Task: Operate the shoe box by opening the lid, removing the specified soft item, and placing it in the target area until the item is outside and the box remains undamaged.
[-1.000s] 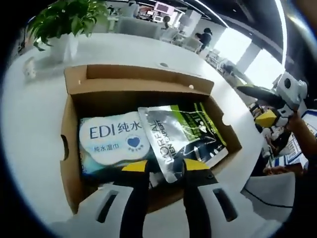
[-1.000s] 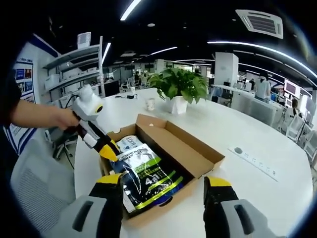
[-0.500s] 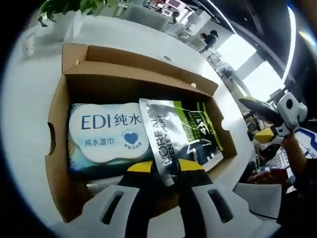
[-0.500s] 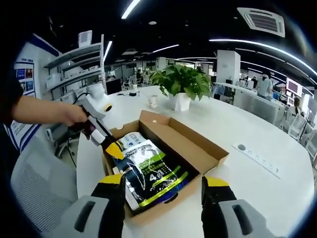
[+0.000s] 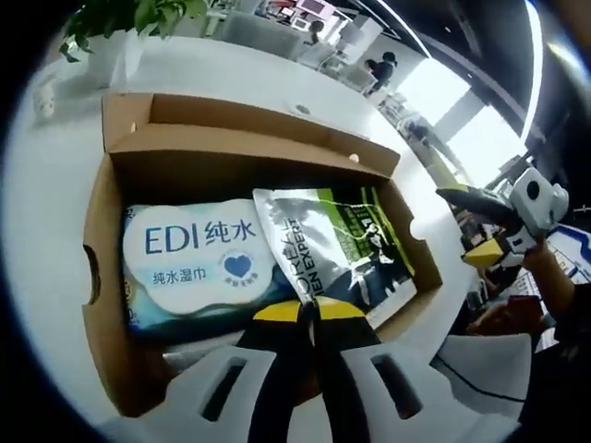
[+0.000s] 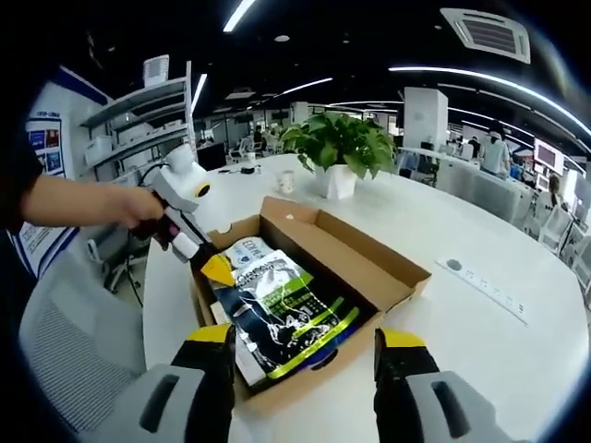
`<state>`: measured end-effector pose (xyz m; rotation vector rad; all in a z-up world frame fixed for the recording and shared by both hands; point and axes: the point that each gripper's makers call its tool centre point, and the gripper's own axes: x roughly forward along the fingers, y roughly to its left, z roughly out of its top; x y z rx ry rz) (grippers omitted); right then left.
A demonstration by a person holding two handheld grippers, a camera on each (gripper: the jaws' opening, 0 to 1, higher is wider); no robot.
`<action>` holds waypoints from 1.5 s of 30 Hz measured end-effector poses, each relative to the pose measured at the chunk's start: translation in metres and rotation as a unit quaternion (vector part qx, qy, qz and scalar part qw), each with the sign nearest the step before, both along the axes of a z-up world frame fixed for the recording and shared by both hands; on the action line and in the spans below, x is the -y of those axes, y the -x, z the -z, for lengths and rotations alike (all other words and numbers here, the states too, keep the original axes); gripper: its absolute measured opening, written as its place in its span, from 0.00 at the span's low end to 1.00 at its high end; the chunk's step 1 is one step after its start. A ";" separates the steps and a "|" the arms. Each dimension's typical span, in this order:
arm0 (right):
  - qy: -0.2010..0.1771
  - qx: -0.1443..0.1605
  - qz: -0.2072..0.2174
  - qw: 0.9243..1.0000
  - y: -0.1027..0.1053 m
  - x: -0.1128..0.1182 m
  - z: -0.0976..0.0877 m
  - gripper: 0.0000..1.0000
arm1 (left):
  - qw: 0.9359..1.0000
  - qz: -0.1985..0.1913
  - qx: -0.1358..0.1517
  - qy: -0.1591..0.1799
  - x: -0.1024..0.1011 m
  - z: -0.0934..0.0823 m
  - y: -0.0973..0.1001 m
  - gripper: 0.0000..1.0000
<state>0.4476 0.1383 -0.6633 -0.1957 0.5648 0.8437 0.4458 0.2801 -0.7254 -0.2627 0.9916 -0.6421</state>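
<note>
Left gripper view: the shoe box sits open on the white counter, and the left gripper has its jaws pinched together on the near corner of the silver pouch, right at the box's near wall. The pouch looks light, floppy and slick, so a sealed edge or corner seems the best grip. The wet wipes pack lies beside it.

Right gripper view: the right gripper hangs with jaws wide apart and empty over the box's near end, with the pouch just beyond them. The left gripper grips the pouch's far-left corner.
</note>
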 end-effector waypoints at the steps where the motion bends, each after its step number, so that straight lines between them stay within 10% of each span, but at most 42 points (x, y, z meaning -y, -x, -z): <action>1: 0.000 -0.001 0.000 1.000 0.000 0.000 0.000 0.58 | 1.000 0.001 0.000 0.000 0.000 0.000 0.000 0.02; 45: -0.033 -0.038 0.013 0.999 -0.043 -0.051 0.033 0.50 | 0.999 0.016 0.006 -0.043 -0.039 -0.001 0.002 0.00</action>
